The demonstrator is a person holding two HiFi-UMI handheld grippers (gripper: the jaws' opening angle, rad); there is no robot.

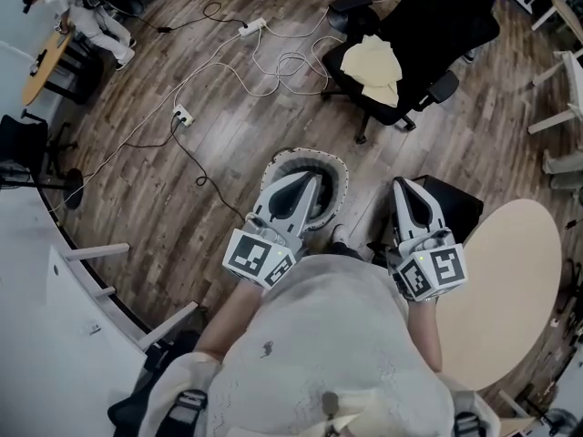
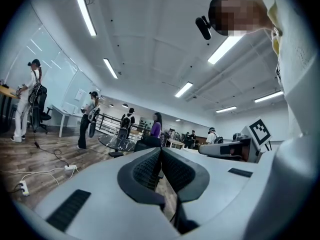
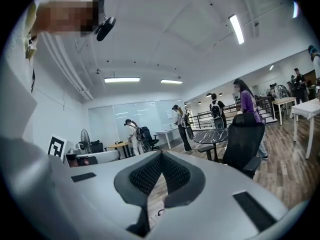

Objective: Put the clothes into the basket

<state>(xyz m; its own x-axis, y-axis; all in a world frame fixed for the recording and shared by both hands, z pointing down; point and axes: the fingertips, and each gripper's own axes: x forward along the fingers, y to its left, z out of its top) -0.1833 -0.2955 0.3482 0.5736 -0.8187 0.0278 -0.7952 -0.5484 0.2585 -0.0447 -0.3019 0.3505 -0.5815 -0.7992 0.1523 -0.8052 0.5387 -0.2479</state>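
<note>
A person stands over a ruffle-rimmed basket (image 1: 335, 167) on the wood floor, with the left gripper (image 1: 312, 184) and right gripper (image 1: 406, 186) held out level at chest height. Both pairs of fingers are pressed together with nothing between them, as each gripper view shows.

The clothes to be moved, a cream garment (image 1: 372, 62), lie crumpled on the seat of a black office chair (image 1: 437, 21). The chair stands well apart from the basket, across a stretch of floor strewn with white cables (image 1: 273, 71). The basket sits almost directly beneath the left gripper, at the person's feet, and looks empty from here. A round, pale surface (image 1: 519, 280) sits beside the right gripper.

The garment appears light, soft and limp. It would likely sag and trail when lifted, and there is little risk of damage. A pinch on a raised fold near the middle of the heap should gather most of it, and a second grip at the corner drooping toward the seat's edge would keep it from dragging.

The heap points in no clear direction. Its longer run seems to lie across the seat, from one armrest toward the other.
</note>
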